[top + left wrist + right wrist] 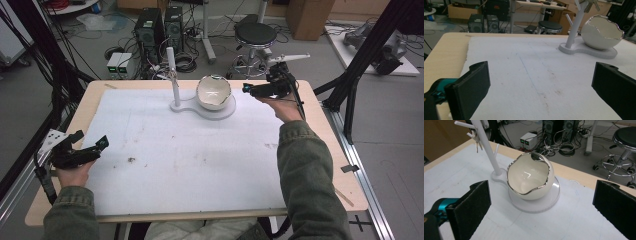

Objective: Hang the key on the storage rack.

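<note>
Right tool (248,89) hovers beside egg-shaped bowl (213,92) (jaws wide apart).

White egg-shaped bowl (530,181) with silver rim, on white stand (499,176).

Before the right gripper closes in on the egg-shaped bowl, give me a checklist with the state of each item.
1. Right gripper open: ok, its jaws stand wide apart in the right gripper view.
2. Right gripper aimed at the egg-shaped bowl: ok, the bowl sits between the jaws, farther off, untouched.
3. Bowl seated on its white stand: ok, it rests on the round base, tilted.
4. Bowl empty: ok, nothing visible inside.
5. Post with pegs out of the way: cannot tell; it stands close beside the bowl.
6. Left gripper out of the way: ok, open at the near left of the table.
</note>
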Demonstrator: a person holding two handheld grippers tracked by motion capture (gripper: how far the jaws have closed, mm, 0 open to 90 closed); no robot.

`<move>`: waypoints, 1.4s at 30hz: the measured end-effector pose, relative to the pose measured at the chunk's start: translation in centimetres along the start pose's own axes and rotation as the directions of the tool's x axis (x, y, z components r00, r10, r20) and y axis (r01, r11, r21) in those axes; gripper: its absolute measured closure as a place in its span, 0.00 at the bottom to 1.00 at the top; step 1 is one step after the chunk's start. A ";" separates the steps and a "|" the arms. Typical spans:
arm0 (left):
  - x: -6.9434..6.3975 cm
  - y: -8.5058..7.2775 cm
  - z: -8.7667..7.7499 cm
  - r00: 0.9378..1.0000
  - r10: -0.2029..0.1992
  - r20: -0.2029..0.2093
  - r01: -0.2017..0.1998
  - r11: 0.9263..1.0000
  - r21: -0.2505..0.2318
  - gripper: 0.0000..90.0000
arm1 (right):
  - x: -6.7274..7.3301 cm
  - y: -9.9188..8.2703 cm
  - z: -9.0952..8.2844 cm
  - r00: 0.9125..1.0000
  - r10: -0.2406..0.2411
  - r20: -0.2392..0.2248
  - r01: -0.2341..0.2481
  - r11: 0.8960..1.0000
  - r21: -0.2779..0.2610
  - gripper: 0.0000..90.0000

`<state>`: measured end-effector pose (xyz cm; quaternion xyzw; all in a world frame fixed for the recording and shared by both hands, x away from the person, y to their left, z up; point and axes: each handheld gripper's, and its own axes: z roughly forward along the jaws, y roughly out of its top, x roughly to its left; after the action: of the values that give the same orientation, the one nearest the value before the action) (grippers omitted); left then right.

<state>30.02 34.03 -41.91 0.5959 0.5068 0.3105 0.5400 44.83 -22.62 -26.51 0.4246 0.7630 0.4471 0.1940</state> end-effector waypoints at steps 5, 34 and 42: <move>-0.1 0.0 0.1 1.000 -0.001 0.002 0.001 1.000 -0.002 0.03 | -0.6 -1.4 -1.3 1.000 0.020 0.015 -0.020 1.000 -0.006 0.01; 0.0 0.2 -0.3 1.000 -0.013 -0.011 0.013 1.000 -0.024 0.03 | -1.5 -10.5 -3.7 0.995 0.053 0.082 -0.050 0.998 -0.040 0.01; 0.0 0.2 -0.3 1.000 -0.012 -0.003 0.012 1.000 -0.025 0.03 | -1.7 -12.1 -4.4 0.993 0.076 0.090 -0.072 0.996 -0.046 0.01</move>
<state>29.76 34.17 -41.65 0.5855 0.5073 0.3148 0.5484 37.04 -29.22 -34.62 0.4683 0.7274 0.4503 0.2211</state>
